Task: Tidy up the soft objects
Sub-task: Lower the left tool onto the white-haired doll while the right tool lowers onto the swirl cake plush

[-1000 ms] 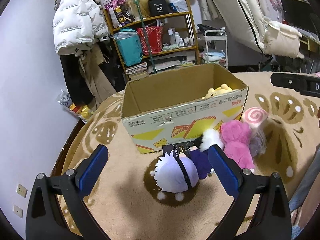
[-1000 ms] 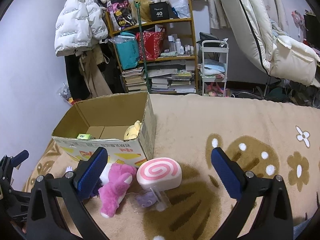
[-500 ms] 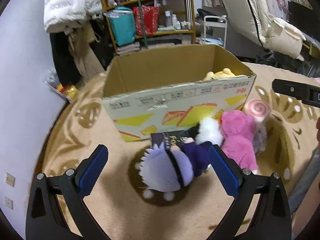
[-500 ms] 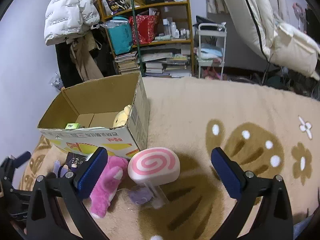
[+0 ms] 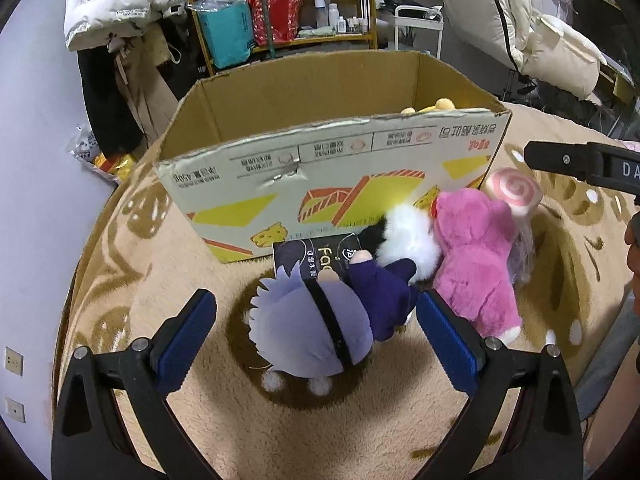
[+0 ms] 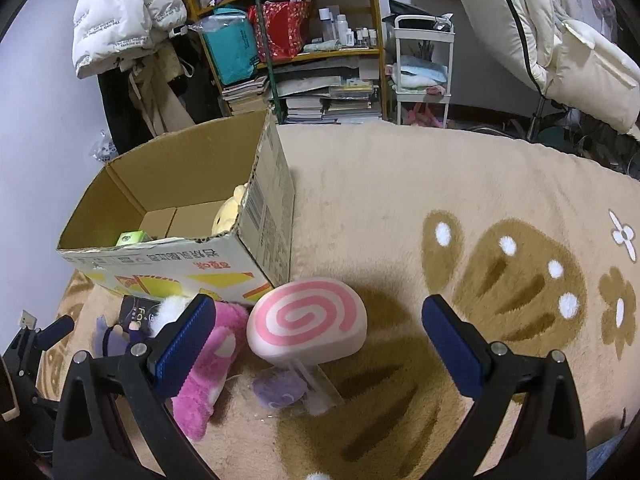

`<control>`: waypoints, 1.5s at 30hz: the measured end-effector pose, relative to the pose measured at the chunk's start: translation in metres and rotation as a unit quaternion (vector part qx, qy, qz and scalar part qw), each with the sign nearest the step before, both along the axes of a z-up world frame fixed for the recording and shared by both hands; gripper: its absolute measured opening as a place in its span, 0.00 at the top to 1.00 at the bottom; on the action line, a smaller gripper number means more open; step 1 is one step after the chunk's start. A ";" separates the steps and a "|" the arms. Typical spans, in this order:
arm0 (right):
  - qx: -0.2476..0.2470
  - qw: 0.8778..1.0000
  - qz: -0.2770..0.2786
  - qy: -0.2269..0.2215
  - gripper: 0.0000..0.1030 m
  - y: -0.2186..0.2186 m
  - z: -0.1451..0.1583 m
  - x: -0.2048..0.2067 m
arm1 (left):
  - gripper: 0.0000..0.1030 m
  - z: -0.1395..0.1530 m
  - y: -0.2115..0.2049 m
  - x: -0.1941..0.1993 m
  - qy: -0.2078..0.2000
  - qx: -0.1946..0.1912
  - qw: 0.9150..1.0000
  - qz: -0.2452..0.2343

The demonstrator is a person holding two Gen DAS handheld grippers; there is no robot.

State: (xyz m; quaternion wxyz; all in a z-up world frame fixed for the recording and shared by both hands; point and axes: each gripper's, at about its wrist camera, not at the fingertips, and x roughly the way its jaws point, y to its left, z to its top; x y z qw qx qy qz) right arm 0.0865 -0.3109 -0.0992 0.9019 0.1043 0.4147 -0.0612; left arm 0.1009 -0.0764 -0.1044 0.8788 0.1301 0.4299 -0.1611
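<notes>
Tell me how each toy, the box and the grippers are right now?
Left gripper: open, around the purple-haired doll.
Right gripper: open, empty.
Purple-haired doll: lying on the blanket.
Pink plush: lying beside the box.
Swirl cushion: lying on the blanket.
Cardboard box: open, yellow plush inside.

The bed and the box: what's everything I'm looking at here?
Cardboard box: one, brown, on the blanket.
Yellow plush: one, inside the box.
Lavender-haired doll: one, before the box.
Pink plush: one, right of the doll.
Swirl cushion: one, pink-white, at the box corner.
Blanket: one, beige, brown patterns.
Shelf: one, cluttered, behind.
Left gripper: open, around the doll.
Right gripper: open, by the cushion.
</notes>
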 end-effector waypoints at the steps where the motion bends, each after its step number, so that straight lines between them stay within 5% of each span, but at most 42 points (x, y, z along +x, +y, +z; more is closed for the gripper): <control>1: -0.002 1.000 0.002 -0.001 0.00 0.001 0.001 0.002 | 0.04 -0.001 0.000 0.001 0.003 0.000 1.000 0.001; 18: 0.029 0.998 -0.019 0.059 0.00 -0.013 -0.025 0.028 | 0.04 -0.027 -0.005 0.016 0.047 0.010 0.999 -0.011; 33: 0.039 0.994 0.010 0.103 0.11 0.001 -0.048 0.046 | 0.04 -0.040 -0.007 0.022 0.067 0.023 0.997 -0.012; 38: 0.090 0.989 -0.016 0.116 0.11 -0.011 -0.058 0.045 | 0.04 -0.045 -0.001 0.030 0.084 0.010 0.996 -0.004; 45: 0.108 0.986 -0.009 0.127 0.22 -0.015 -0.065 0.049 | 0.17 -0.051 0.005 0.033 0.103 -0.008 0.995 -0.005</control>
